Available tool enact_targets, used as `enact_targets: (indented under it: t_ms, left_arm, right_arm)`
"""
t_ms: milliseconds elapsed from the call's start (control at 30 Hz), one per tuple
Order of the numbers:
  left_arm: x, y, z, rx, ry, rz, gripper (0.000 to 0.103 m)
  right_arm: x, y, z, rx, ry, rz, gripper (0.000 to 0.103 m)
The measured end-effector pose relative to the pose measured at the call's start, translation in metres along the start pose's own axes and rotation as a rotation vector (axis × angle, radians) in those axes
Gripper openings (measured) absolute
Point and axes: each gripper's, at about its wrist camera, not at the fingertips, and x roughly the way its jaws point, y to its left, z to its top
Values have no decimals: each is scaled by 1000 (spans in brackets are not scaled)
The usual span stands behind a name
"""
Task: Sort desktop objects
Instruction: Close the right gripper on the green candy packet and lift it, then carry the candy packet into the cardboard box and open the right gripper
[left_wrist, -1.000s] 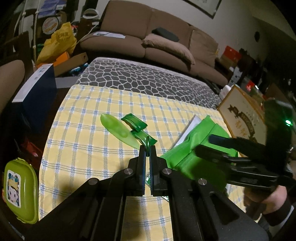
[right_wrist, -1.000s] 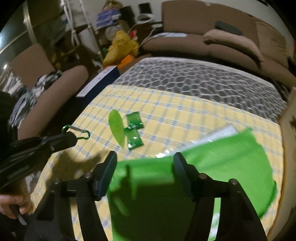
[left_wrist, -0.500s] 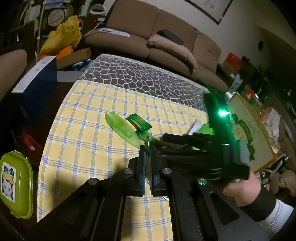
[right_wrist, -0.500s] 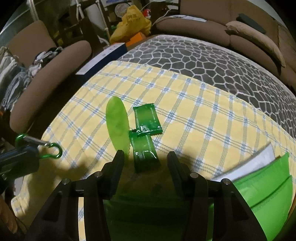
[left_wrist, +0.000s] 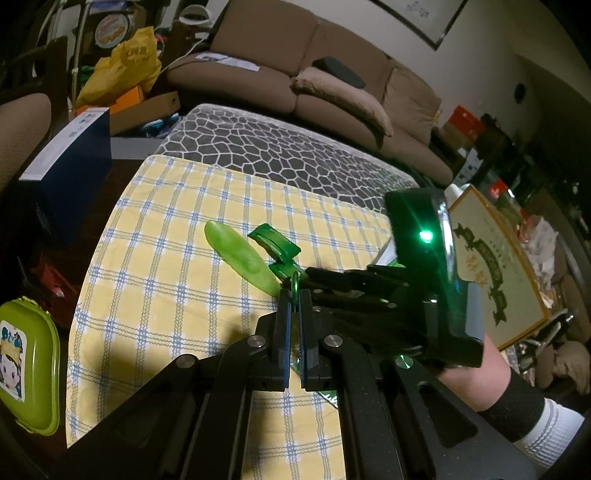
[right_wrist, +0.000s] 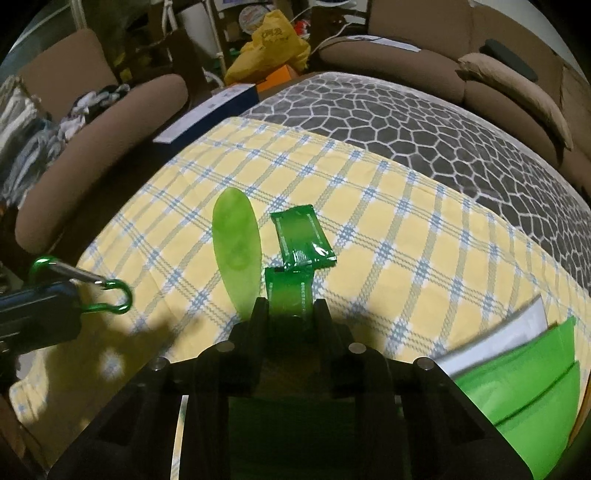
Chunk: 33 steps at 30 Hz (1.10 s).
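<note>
Left claw (left_wrist: 291, 295) is clamped on a green carabiner (right_wrist: 83, 286), holding it in the air above the left part of the table (right_wrist: 388, 221), which is covered in a yellow checked cloth. Right claw (right_wrist: 290, 314) stands with its fingers spread on either side of the near end of a dark green sachet (right_wrist: 290, 291) that lies flat on the cloth; whether they touch it cannot be told. A second dark green sachet (right_wrist: 303, 236) lies just beyond, touching the first. A pale green oval piece (right_wrist: 236, 251) lies just to their left. A bright green folder (right_wrist: 524, 384) rests at the right edge.
</note>
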Motion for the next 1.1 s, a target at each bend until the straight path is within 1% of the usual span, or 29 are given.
enact_targets:
  t_ms: [133,267,400,533,733,800,1000,1100]
  left_arm:
    - [0,-2,0,12,-3,-4,3]
    - [1,-8,-4,29,2,-10,3]
    - [2,-17,-9,40,12,-22,3]
    - [2,-35,-11,71,17,-35,3]
    - [1,-75,-15,99,24,-87,3]
    - [0,-92,-14,115,25,-103,3]
    - [1,-148,-3,179,21,-143,3]
    - [1,-180,5,206,15,-180,3]
  right_arm:
    - [-25,-4,-2,24,-35,19,24]
    - [-59,-13,-7,51,-74,31,24]
    - [-92,-27,-18,81,-106,31,24]
    - [-122,-44,-32,109,-132,11,24]
    - [-169,-66,-56,113,-182,-57,24]
    - [-190,-75,-65,120,-215,-88,24]
    - [-232,-107,-88,190,-276,-136,24]
    - [-255,-126,-98,236,-311,-163,24]
